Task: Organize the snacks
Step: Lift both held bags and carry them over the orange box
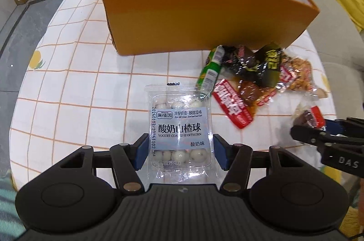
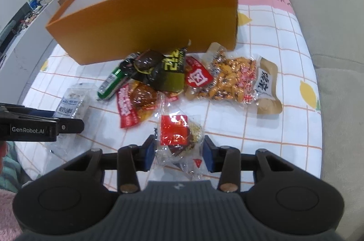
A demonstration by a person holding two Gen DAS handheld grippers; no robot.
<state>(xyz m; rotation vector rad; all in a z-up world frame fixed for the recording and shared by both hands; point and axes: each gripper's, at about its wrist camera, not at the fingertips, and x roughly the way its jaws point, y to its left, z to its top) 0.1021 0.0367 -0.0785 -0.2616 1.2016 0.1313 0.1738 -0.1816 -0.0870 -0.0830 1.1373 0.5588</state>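
Left wrist view: my left gripper [image 1: 179, 153] has its fingers [image 1: 141, 151] pressed on both sides of the yogurt hawthorn pack [image 1: 179, 127].
Pack axis: long side runs straight away from me toward the orange box [image 1: 204, 18], over the tabletop [image 1: 79, 81].
Right wrist view: my right gripper [image 2: 178, 154] grips the small red-label packet [image 2: 178, 134] with its fingers [image 2: 208, 158].
Packet position: near the snack pile [image 2: 182, 79], red label pointing away; axis unclear.

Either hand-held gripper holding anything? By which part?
Left hand-held gripper: yogurt hawthorn pack, by its side edges. Right hand-held gripper: red-label snack packet, by its sides.
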